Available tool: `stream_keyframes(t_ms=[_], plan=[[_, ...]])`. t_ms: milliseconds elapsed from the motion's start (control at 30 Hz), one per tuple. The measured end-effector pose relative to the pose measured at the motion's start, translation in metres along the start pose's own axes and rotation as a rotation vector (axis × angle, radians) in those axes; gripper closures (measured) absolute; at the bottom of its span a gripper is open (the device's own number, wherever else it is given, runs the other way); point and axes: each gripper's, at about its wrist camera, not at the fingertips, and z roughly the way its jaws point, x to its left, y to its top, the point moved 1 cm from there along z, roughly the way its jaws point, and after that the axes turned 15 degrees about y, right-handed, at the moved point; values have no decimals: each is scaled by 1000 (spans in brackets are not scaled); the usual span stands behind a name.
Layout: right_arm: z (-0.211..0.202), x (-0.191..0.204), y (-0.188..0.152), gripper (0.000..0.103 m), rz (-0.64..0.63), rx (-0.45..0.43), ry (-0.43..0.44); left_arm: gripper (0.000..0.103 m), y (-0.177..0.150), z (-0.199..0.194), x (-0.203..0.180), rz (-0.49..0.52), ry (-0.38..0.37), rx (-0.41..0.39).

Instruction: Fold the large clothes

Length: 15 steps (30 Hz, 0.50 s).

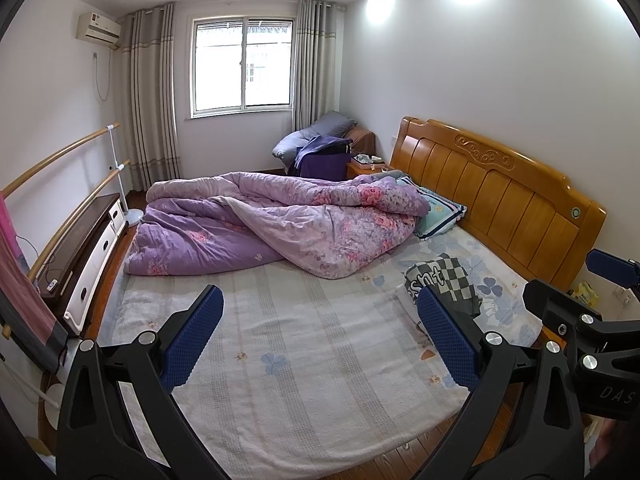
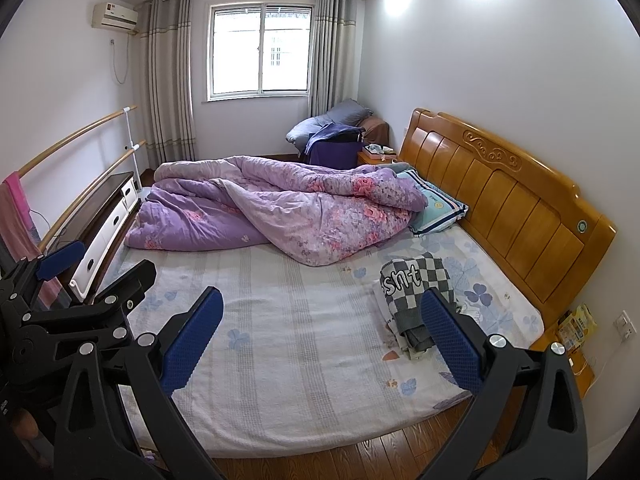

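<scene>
Both grippers hang above the bed's near edge with nothing between their blue pads. Left gripper (image 1: 320, 334) is spread wide at the bottom of its frame; right gripper (image 2: 322, 334) is spread just as wide. A folded checkered garment (image 2: 416, 292) lies on the pale sheet (image 2: 288, 320) at right of centre, just beyond each right-hand pad, short of the wooden headboard (image 2: 512, 200).

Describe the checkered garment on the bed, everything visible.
The checkered garment is a bundle of soft-looking fabric in dark grey and white squares, with a white band bearing dark letters. It lies crumpled, not spread, on the flowered sheet near the headboard side, partly over something white. Neither gripper touches it; the purple quilt lies apart.
</scene>
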Motion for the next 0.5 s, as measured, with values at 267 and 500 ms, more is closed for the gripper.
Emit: stream_keyframes(t_ms=[267, 500], plan=[[6, -4, -1, 8, 6, 6, -6, 5, 0, 3, -1, 3, -1, 3], [15, -5, 0, 8, 6, 11, -9, 5, -1, 9, 1, 7, -5, 5]])
